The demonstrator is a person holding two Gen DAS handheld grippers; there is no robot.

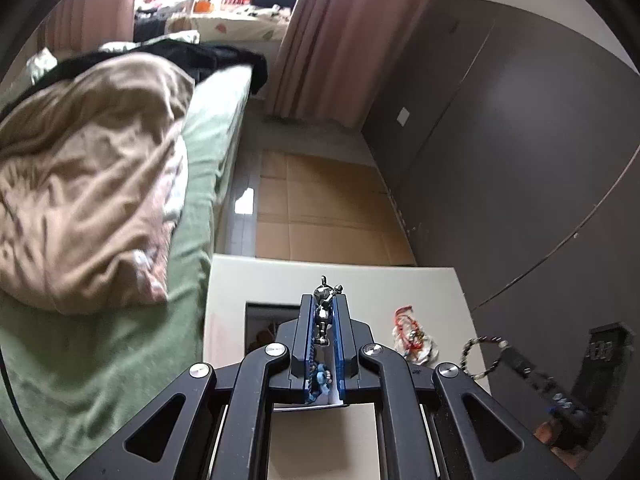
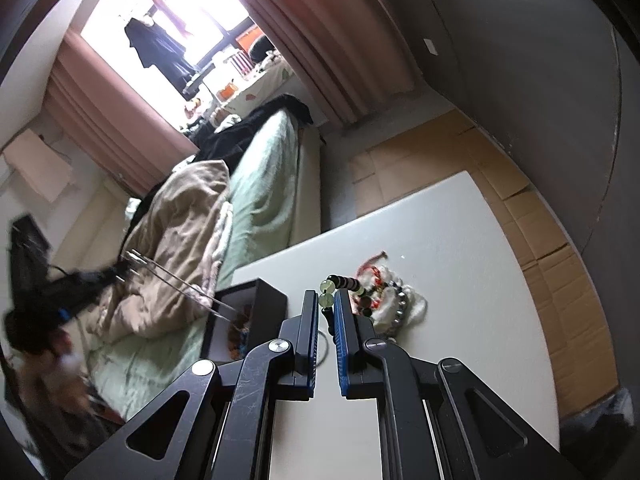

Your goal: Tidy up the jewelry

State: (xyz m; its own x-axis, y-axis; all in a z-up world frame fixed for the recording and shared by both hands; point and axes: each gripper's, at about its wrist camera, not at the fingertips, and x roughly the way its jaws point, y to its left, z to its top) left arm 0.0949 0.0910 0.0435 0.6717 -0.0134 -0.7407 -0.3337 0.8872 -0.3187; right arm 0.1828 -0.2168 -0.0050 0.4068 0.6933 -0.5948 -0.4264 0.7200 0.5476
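Black box [image 2: 256, 300], one; bracelets [image 2: 348, 284], two.

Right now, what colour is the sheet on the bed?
Pale green; the bed sheet shows best in the right wrist view.

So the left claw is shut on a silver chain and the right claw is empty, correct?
Not quite. The left claw is shut on the silver chain, but the right claw grips a beaded bracelet, as the right wrist view shows.
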